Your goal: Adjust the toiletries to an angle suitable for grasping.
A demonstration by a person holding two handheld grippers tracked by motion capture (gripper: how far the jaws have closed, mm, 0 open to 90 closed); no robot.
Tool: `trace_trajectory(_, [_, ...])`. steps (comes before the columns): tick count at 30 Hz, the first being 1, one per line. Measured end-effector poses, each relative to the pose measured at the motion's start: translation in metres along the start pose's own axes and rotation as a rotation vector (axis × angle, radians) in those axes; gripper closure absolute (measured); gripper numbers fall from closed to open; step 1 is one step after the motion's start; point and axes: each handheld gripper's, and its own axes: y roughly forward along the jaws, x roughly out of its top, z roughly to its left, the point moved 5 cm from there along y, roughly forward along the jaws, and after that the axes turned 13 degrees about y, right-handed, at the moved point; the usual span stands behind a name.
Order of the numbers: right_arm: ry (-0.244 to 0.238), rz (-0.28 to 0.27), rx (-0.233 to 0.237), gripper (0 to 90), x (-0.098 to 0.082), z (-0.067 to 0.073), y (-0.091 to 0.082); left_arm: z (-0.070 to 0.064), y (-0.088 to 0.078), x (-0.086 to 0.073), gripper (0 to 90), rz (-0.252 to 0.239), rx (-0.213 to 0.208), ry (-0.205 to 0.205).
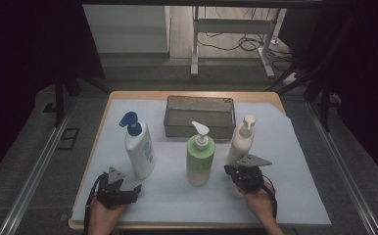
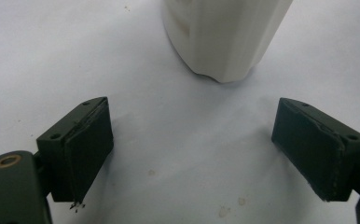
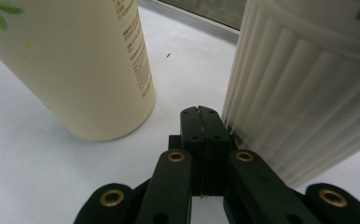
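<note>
Three pump bottles stand on the white mat: a white one with a blue pump (image 1: 140,149), a green one with a white pump (image 1: 199,159) and a cream ribbed one (image 1: 241,139). My left gripper (image 1: 134,190) lies low at the front left, just before the white bottle. Its jaws are open (image 2: 215,154), with the white bottle's base (image 2: 225,37) ahead of them and nothing between them. My right gripper (image 1: 229,170) is shut and empty (image 3: 200,116). It points into the gap between the green bottle (image 3: 75,70) and the ribbed bottle (image 3: 304,93), close to the ribbed side.
A dark wire mesh basket (image 1: 199,128) sits at the back middle of the mat, behind the bottles. The wooden table edge (image 1: 99,137) shows at the left. Bare mat (image 1: 295,186) lies to the right of my right hand.
</note>
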Motion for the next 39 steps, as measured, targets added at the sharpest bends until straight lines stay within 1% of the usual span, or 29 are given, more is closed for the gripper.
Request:
trace_trajectory(2, [-0.037, 0.002, -0.034, 89.6, -0.001, 0.002, -0.001, 0.0, 0.0, 0.0, 12.2, 0.0, 0.0, 0.0])
trace_trajectory(3, [-0.043, 0.002, -0.04, 89.7, -0.002, 0.002, -0.001, 0.0, 0.0, 0.0, 12.2, 0.0, 0.0, 0.0])
trace_trajectory(5, [-0.031, 0.004, -0.032, 89.6, -0.002, 0.0, -0.002, 0.0, 0.0, 0.0, 12.2, 0.0, 0.0, 0.0])
trace_trajectory(6, [-0.021, 0.006, -0.03, 89.6, -0.002, -0.003, -0.004, 0.0, 0.0, 0.0, 12.2, 0.0, 0.0, 0.0])
trace_trajectory(7, [-0.021, 0.006, -0.03, 89.6, -0.002, -0.003, -0.004, 0.0, 0.0, 0.0, 12.2, 0.0, 0.0, 0.0])
trace_trajectory(8, [-0.021, 0.005, -0.039, 89.7, -0.003, -0.005, -0.005, 0.0, 0.0, 0.0, 12.2, 0.0, 0.0, 0.0])
trace_trajectory(11, [-0.008, 0.005, -0.043, 89.6, -0.004, -0.012, -0.008, 0.0, 0.0, 0.0, 12.2, 0.0, 0.0, 0.0])
trace_trajectory(17, [-0.009, 0.003, -0.057, 89.6, -0.004, -0.02, -0.012, 0.0, 0.0, 0.0, 12.2, 0.0, 0.0, 0.0])
trace_trajectory(20, [0.002, 0.004, -0.067, 89.6, -0.005, -0.025, -0.016, 0.0, 0.0, 0.0, 12.2, 0.0, 0.0, 0.0])
trace_trajectory(25, [0.011, 0.006, -0.076, 89.5, -0.006, -0.031, -0.019, 0.0, 0.0, 0.0, 12.2, 0.001, 0.0, 0.0])
trace_trajectory(27, [0.02, 0.011, -0.078, 89.4, -0.007, -0.036, -0.022, 0.0, 0.0, 0.0, 12.2, 0.001, 0.0, 0.0])
trace_trajectory(31, [0.019, 0.008, -0.092, 89.4, -0.007, -0.042, -0.024, 0.0, 0.0, 0.0, 12.2, 0.001, 0.0, 0.0])
trace_trajectory(32, [0.022, 0.007, -0.099, 89.3, -0.007, -0.045, -0.025, 0.0, 0.0, 0.0, 12.2, 0.001, 0.0, 0.0])
trace_trajectory(33, [0.022, 0.007, -0.099, 89.3, -0.007, -0.045, -0.025, 0.0, 0.0, 0.0, 12.2, 0.001, 0.0, 0.0])
trace_trajectory(37, [0.039, 0.007, -0.111, 88.4, -0.007, -0.052, -0.028, 0.0, 0.0, 0.0, 12.2, 0.001, -0.001, 0.0])
trace_trajectory(39, [0.038, 0.006, -0.115, 88.4, -0.006, -0.055, -0.028, 0.0, 0.0, 0.0, 12.2, 0.001, 0.0, 0.0])
